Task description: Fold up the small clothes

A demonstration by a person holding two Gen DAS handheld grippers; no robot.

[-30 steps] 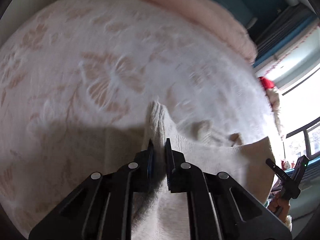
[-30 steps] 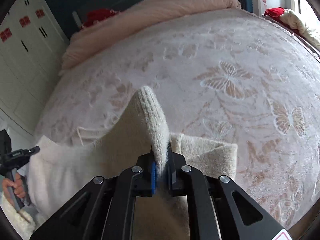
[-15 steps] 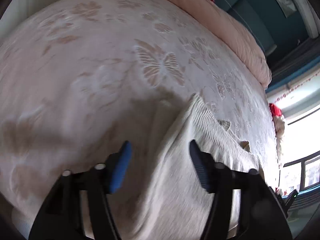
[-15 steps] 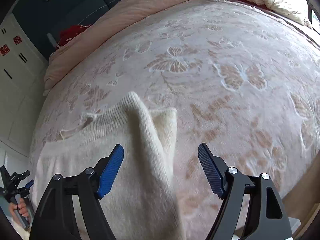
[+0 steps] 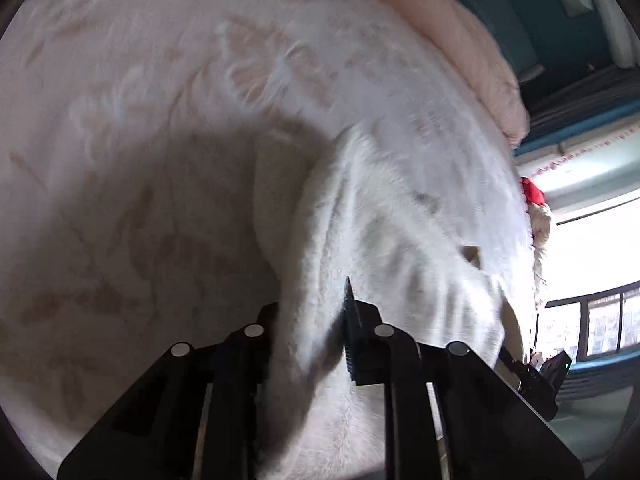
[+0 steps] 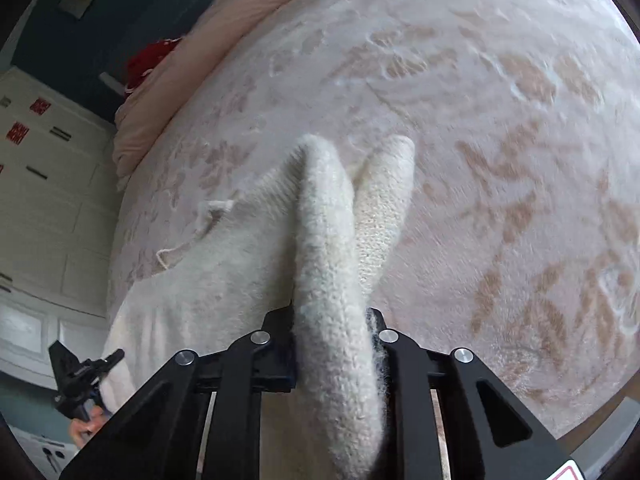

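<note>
Your left gripper (image 5: 310,320) and right gripper (image 6: 332,320) are both closing on raised folds of the cream sweater (image 6: 224,272), low centre, over the bed (image 6: 500,140).

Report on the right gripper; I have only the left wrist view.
Observer: The right gripper is closing its jaws on a raised ridge of the cream sweater, with knit fabric between the pads.
Operator: Say what lies beside that ridge.
Observer: A sleeve with a ribbed end lies just right of it, flat on the bedspread.
Operator: Check the neckline side.
Observer: A loose thread or small tag sticks up at the sweater's edge, left of the ridge.
</note>
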